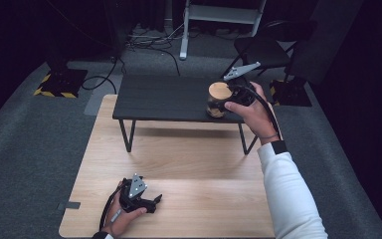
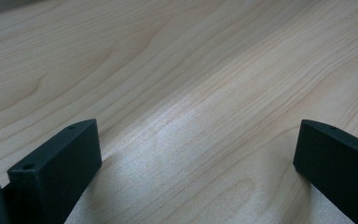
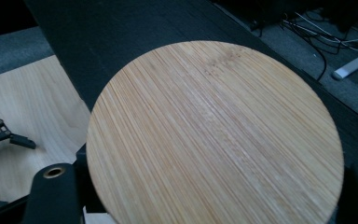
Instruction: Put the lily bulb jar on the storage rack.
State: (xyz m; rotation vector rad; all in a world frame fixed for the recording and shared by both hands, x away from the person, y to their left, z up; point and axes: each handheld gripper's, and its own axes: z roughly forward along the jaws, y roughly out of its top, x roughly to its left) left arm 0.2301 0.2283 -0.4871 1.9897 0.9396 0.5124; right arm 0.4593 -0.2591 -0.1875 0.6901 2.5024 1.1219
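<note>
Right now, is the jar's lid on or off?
On. The round wooden lid sits flat atop the upright jar on the black bench.

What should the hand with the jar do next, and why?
Probably lift the jar a little, straight up. The right gripper sits around it, one jaw on each side under the bamboo lid, though whether they press the glass I cannot tell. The jar stands near the right front edge of the black shelf, so sliding it sideways could tip it off.

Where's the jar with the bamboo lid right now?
In the high view, the jar stands at the right front corner of the black bench, between the right tongs' jaws.
</note>
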